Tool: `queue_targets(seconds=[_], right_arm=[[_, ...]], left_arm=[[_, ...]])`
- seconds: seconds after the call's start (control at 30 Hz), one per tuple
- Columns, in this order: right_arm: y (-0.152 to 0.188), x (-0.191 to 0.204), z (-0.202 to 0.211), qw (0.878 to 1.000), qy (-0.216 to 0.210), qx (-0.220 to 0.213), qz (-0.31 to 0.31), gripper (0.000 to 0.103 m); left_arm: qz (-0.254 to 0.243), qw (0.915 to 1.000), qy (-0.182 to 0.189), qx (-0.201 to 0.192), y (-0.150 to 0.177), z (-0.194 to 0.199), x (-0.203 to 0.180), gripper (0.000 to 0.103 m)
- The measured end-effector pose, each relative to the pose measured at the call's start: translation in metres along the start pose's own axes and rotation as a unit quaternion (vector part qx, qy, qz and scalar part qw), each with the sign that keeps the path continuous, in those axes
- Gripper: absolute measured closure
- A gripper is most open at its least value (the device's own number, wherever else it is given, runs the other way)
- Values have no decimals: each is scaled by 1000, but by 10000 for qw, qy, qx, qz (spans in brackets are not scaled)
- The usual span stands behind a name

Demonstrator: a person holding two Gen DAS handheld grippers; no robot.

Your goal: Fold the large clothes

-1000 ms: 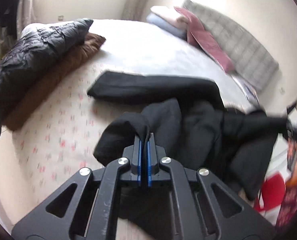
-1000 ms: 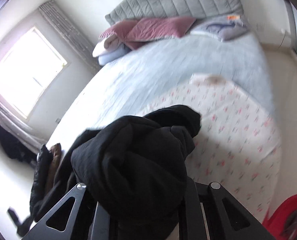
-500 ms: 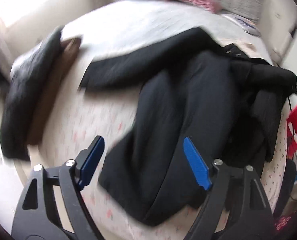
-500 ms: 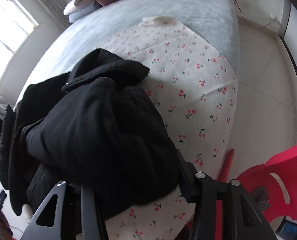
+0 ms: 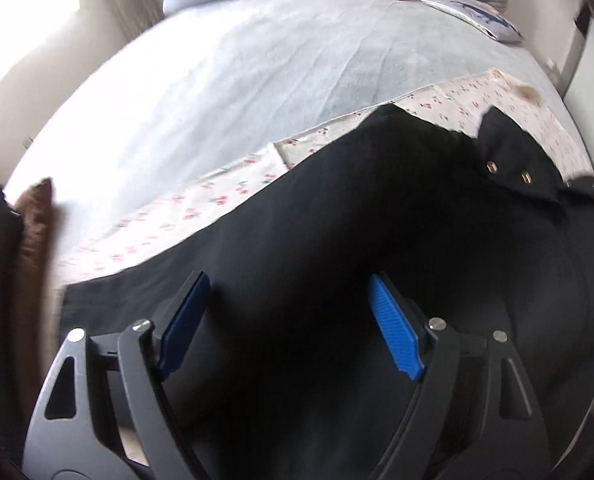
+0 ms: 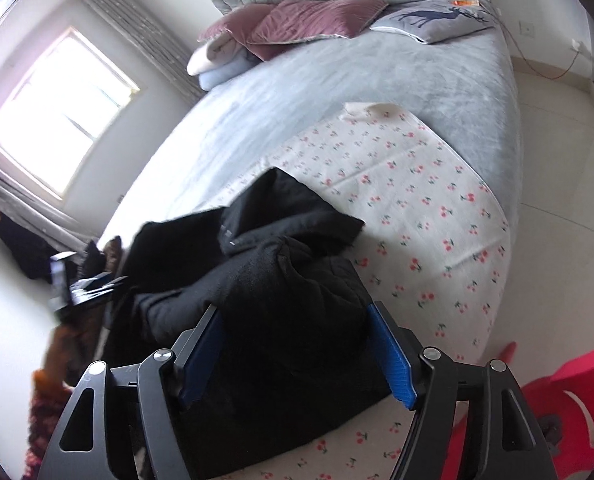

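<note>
Grey blanket covers most of the bed (image 6: pixel 377 92), and across its near end lies the cherry-print sheet (image 6: pixel 429 208) where I work. On that sheet the black coat (image 5: pixel 377 240) lies long and partly spread toward my left, while its other end is heaped in a bundle (image 6: pixel 289 280) on my right. I judge the folding barely begun: the heap needs flattening before any fold. My left hand-held gripper (image 5: pixel 289 320) hovers over flat cloth, fingers wide apart, gripping nothing. My right hand-held gripper (image 6: pixel 297 352) straddles the heap, fingers apart too. Bare sheet beyond the heap offers room; the bed's edge and a red chair (image 6: pixel 569 408) crowd my right
</note>
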State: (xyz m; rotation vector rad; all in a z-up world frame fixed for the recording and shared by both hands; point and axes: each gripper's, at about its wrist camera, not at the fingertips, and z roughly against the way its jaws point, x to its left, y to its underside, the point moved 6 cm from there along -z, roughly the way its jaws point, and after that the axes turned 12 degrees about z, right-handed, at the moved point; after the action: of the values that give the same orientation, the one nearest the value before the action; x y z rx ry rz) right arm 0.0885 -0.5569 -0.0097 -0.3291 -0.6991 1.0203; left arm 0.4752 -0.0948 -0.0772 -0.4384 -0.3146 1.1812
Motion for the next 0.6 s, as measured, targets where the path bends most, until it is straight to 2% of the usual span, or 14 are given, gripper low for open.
queue_targets(seconds=[0.07, 0.13, 0.2, 0.23, 0.27, 0.33, 0.4, 0.47, 0.5, 0.53, 0.6], right_arm=[[-9, -6, 8, 9993, -228, -258, -144, 28], [-18, -12, 9, 9985, -295, -410, -229, 17], [-24, -16, -5, 9988, -293, -261, -294, 13], [-26, -18, -22, 9989, -343, 27, -322, 12], [-26, -21, -41, 9980, -356, 318, -420, 12], [-27, -29, -84, 9939, -197, 933, -550, 12], [-28, -34, -117, 9891, -138, 1289, -694, 12], [-26, -31, -153, 9807, -293, 1780, -760, 14], [-23, -27, -165, 9764, -438, 1985, -734, 22], [-20, -21, -178, 9719, -455, 2215, -651, 39], [-23, -1, -190, 9718, -95, 2350, -164, 56]], left_arm=[[128, 9999, 97, -4, -6, -12, -3, 23], [200, 9997, 130, -44, -10, -18, -6, 29], [324, 9993, 176, -94, -13, -22, -8, 60], [460, 9987, 208, -86, -14, -22, -7, 68], [554, 9982, 213, -93, -15, -21, -6, 84], [838, 9960, 181, -246, -20, -13, 0, 89], [944, 9946, 129, -415, -22, -3, 3, 92], [1099, 9920, 93, -608, -26, 11, 10, 92], [1241, 9891, 102, -781, -30, 23, 18, 92], [1319, 9873, 109, -880, -33, 29, 22, 92], [1512, 9802, 46, -1277, -41, 56, 40, 92]])
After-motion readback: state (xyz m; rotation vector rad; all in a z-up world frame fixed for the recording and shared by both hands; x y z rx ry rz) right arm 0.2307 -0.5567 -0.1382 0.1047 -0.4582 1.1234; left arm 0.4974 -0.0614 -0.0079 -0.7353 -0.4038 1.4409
